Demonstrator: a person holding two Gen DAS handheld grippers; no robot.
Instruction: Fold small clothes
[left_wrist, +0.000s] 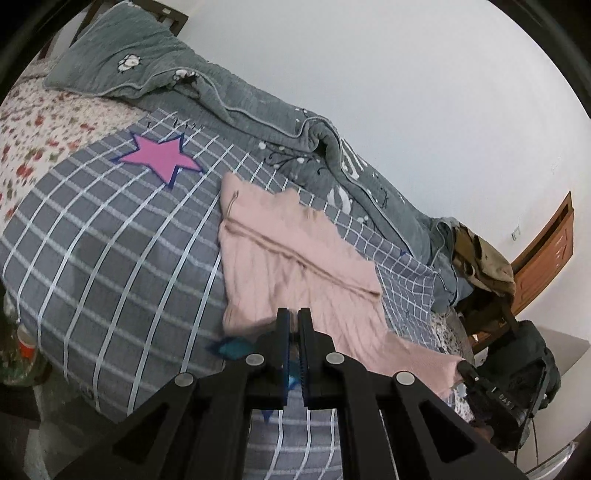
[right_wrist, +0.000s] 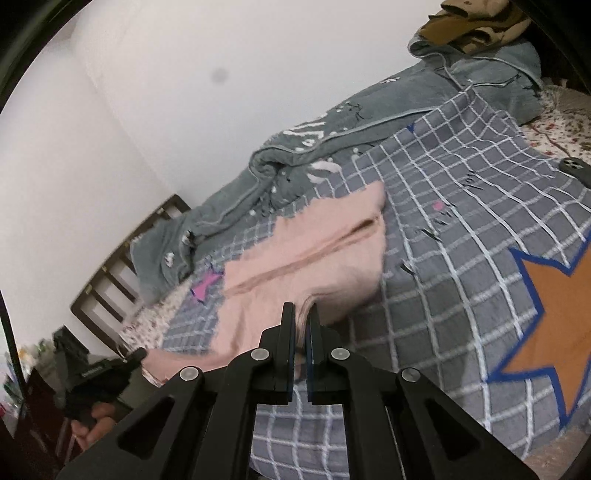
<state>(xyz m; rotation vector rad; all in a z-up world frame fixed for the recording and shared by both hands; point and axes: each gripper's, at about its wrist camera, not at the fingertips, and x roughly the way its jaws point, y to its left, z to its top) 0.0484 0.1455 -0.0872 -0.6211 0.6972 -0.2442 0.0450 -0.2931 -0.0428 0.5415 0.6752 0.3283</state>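
The pink knit garment (left_wrist: 295, 254) is found on the bed, lying on the grey checked cover (left_wrist: 110, 280), with its near edge lifted clear. That edge is pinched at one corner by the left claw (left_wrist: 294, 314), jaws narrow on the fabric. The opposite corner is gripped in the same manner by the right claw (right_wrist: 303, 314), several layers being seen between its pads.

Risks noted: the knit could slip from either narrow pinch if the corners are pulled apart too tightly. An uneven carry would likely skew the fold. The far part, already creased, could be dragged toward the grey quilt (left_wrist: 258, 107) and bunched.
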